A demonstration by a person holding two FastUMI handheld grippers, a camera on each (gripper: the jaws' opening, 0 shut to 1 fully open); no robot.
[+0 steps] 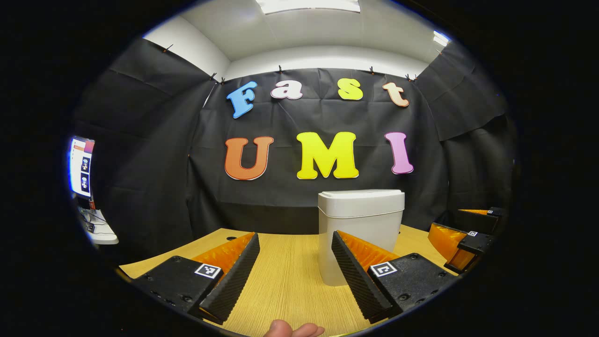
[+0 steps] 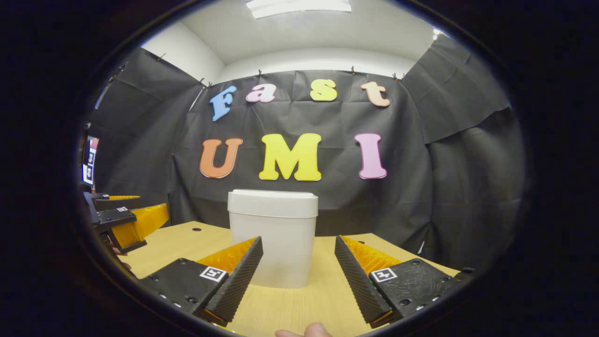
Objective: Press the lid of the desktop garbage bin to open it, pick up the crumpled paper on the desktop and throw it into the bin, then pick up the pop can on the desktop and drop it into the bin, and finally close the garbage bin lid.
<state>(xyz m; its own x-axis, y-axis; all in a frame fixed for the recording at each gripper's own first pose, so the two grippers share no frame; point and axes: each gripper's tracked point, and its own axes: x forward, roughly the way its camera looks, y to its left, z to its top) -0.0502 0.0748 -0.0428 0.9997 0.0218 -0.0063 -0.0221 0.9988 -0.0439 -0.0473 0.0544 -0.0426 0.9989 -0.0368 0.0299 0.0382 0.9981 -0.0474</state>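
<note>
The garbage bin (image 1: 360, 234) stands upright on the bench (image 1: 285, 281), toward the rear, in front of the black cloth wall. Its body is smooth matte plastic, off-white, a rounded-rectangular tub tapering slightly toward the base. The lid (image 1: 361, 202) is a shallow cap of the same material with rounded corners; it sits flat and closed on the rim, overhanging the body slightly.

The bench surface is pale wood-grain laminate with fine parallel streaks. A small round dark hole (image 2: 196, 230) lies in it near the rear left edge.

Left gripper (image 1: 295, 276): jaws spread wide, nothing between them. Each finger is a wedge with a ribbed, sawtooth inner face and a flat outer block carrying a square printed marker. The bin stands beyond the fingers, partly behind the right-hand one.

Right gripper (image 2: 299, 278): jaws spread wide, nothing held. The bin stands beyond the gap, nearer its left-hand finger.

A fingertip (image 1: 292, 329) shows at the lower edge of the left gripper view. A lit monitor (image 1: 81, 166) stands at far left.
</note>
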